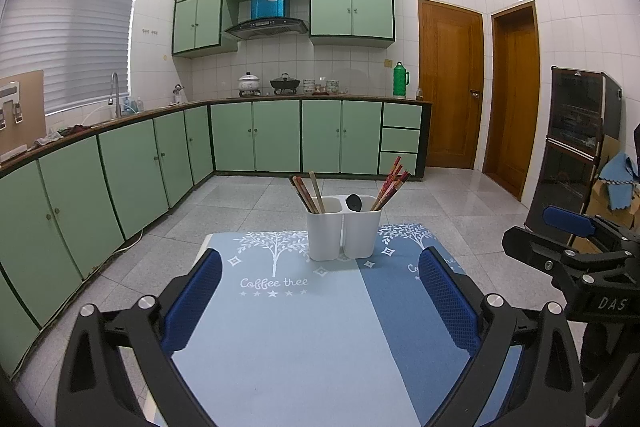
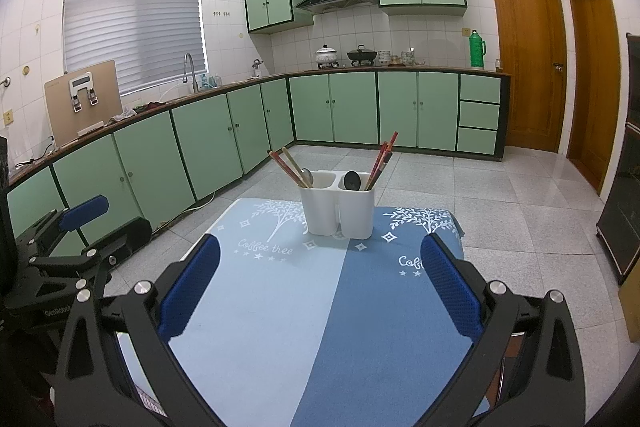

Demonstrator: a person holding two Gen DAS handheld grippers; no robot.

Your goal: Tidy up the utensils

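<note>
- Two wrist views take in the same kitchen: green cabinets along the far walls, a tiled floor, two wooden doors on the right.
- The bench (image 1: 280,347), covered with a two-tone blue cloth printed "Coffee tree", fills the foreground; apart from the holder, nothing lies on the part of it that shows.
- The left tongs (image 1: 320,303) hang low over the near part of the bench, fingers spread wide with nothing between them.
- The right tongs (image 2: 320,291) sit beside them at much the same height, likewise spread and empty; each pair shows at the edge of the other's view.
- The white utensil holder (image 2: 338,211) stands upright at the far middle of the cloth, well apart from both tongs, with two compartments side by side.
- The left-compartment chopsticks (image 2: 290,167), a plain wooden bundle, lean out to the left; a metal spoon (image 2: 307,174) shows just beside them in the right view.
- The red chopsticks (image 2: 383,157) lean right out of the right compartment.
- A dark spoon (image 2: 352,181) stands bowl-up in that same right compartment.
- Judged from this, everything is already in the holder and no loose utensils are in sight, so the task is either near its end or about to begin with re-sorting: each compartment holds both chopsticks and a spoon.
- Nothing blocks the way to the holder; the leaning sticks themselves could be knocked during a reach.
</note>
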